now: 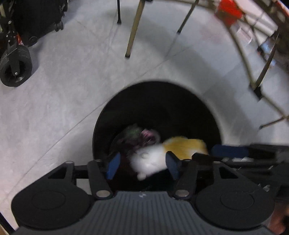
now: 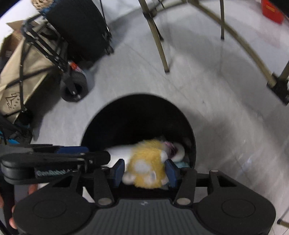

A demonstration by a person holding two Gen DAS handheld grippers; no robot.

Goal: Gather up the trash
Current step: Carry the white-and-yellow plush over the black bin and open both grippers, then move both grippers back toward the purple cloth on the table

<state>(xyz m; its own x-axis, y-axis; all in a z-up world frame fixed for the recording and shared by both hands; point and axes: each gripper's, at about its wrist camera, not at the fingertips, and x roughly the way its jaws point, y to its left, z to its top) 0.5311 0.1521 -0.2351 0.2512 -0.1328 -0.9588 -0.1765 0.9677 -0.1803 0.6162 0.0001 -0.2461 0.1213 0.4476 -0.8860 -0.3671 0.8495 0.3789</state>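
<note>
A round black trash bin (image 1: 155, 101) stands on the grey floor; it also shows in the right wrist view (image 2: 137, 115). A blurred yellow and white plush toy (image 1: 168, 153) hangs over the bin's mouth. My left gripper (image 1: 142, 164) is open, its blue pads wide apart, with the toy's white end between them. My right gripper (image 2: 144, 170) is open too, its pads either side of the toy's yellow end (image 2: 146, 170). Whether the toy touches any pad is unclear. Dark crumpled trash (image 1: 137, 135) lies inside the bin.
Tan table legs (image 1: 133, 29) and a thin metal leg (image 1: 184, 21) stand beyond the bin. A wheeled cart with a black tyre (image 1: 15, 66) is at the left, also in the right wrist view (image 2: 74, 88). A red box (image 1: 228, 10) sits far right.
</note>
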